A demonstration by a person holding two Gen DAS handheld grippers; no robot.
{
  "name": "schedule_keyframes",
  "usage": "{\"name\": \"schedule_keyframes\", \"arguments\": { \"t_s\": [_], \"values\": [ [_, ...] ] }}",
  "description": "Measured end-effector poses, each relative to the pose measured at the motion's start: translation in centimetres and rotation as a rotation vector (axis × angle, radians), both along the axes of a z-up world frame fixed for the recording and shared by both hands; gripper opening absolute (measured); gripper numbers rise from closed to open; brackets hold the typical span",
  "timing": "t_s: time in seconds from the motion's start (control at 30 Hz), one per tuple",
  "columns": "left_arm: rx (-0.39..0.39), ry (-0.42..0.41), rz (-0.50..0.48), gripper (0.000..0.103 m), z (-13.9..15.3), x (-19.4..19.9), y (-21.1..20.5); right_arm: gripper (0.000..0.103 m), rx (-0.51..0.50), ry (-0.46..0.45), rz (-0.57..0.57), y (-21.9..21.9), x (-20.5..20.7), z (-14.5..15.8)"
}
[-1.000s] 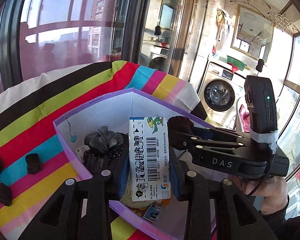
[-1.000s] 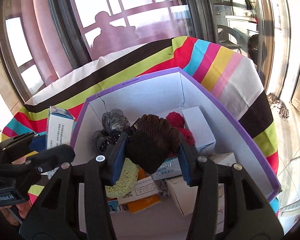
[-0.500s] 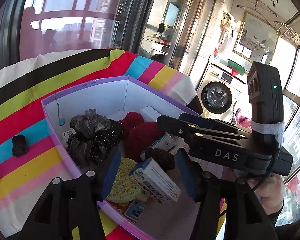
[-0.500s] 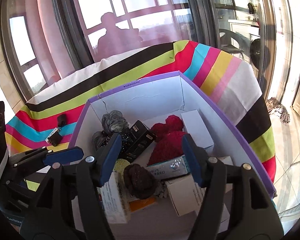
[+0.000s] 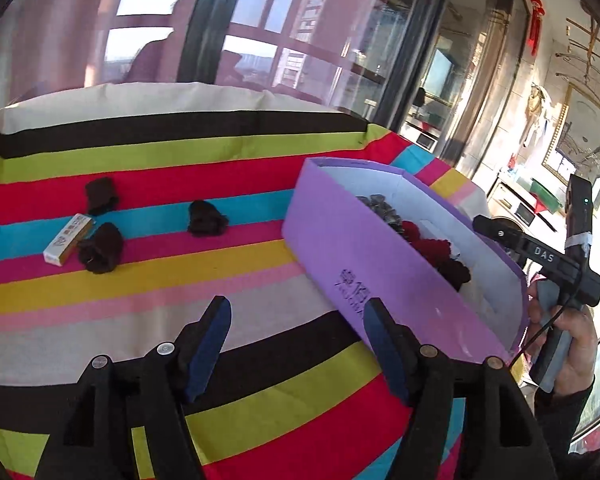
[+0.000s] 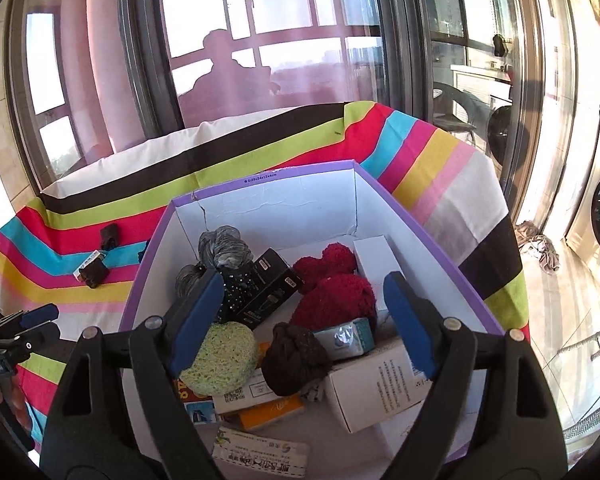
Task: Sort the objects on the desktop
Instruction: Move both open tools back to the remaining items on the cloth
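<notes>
Left tongs [image 5: 296,344]: open and empty, having just been spreading; they hang over the striped cloth [image 5: 140,292] of the desk, beside the purple box [image 5: 380,276].
Right tongs [image 6: 300,316]: open with nothing between the pads, jaws just widened; they hover above the box's inside, over the brown knit bundle [image 6: 294,358] lying loose on the cartons.
Things left on the desk: three dark knit bundles, one at the back [image 5: 101,196], one in the middle [image 5: 207,219], one nearest [image 5: 100,248], the last touching a small white carton [image 5: 68,239].
Already in the box: a green sponge [image 6: 222,358], red knit pieces [image 6: 332,296], a black carton [image 6: 268,288], a grey scrunchie [image 6: 220,248] and several white cartons.
How the bundles will likely handle: light, soft, squashy; they should give under the pads and not slip or break.
Where to take a bundle: across its thick middle, pads pressed well in, since a pinch at a loose edge may pull a fold free.
How the carton will likely handle: light, stiff, smooth-sided, crushable if squeezed hard.
Where to take the carton: across its two long narrow sides, clear of the bundle leaning on it.
</notes>
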State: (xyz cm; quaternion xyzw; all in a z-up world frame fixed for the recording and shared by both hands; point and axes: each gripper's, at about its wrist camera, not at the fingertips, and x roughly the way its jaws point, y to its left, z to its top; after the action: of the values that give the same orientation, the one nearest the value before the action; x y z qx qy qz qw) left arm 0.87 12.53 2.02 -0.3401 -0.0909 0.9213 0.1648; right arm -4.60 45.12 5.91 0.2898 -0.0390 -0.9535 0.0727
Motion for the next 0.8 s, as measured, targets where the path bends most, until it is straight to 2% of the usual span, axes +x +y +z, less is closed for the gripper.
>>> {"name": "schedule_keyframes", "arguments": {
  "t_s": [0.1, 0.2, 0.3, 0.47, 0.67, 0.8],
  "values": [
    [-0.028, -0.028, 0.081, 0.069, -1.2, 0.3, -3.3, 0.085, -0.041, 0.003, 0.075, -1.7, 0.7, 0.4],
    [-0.065, -0.055, 0.144, 0.069, -2.1, 0.3, -6.0, 0.086, -0.032, 0.033, 0.163, -4.7, 2.0, 1.4],
    [-0.096, -0.075, 0.184, 0.069, -2.6, -0.1, -8.2, 0.094, -0.028, 0.072, 0.253, -8.3, 3.2, 2.7],
    [-0.158, -0.082, 0.232, 0.069, -2.9, -1.3, -11.0, 0.096, -0.012, 0.086, 0.346, -15.4, 3.4, 3.2],
    [-0.226, -0.076, 0.253, 0.069, -3.5, -4.5, -13.5, 0.097, 0.057, 0.025, 0.394, -24.8, -1.0, 0.8],
    [-0.262, -0.115, 0.269, 0.069, -4.3, -7.3, -15.3, 0.097, 0.102, -0.020, 0.335, -28.3, -6.1, -1.4]
  ]
}}
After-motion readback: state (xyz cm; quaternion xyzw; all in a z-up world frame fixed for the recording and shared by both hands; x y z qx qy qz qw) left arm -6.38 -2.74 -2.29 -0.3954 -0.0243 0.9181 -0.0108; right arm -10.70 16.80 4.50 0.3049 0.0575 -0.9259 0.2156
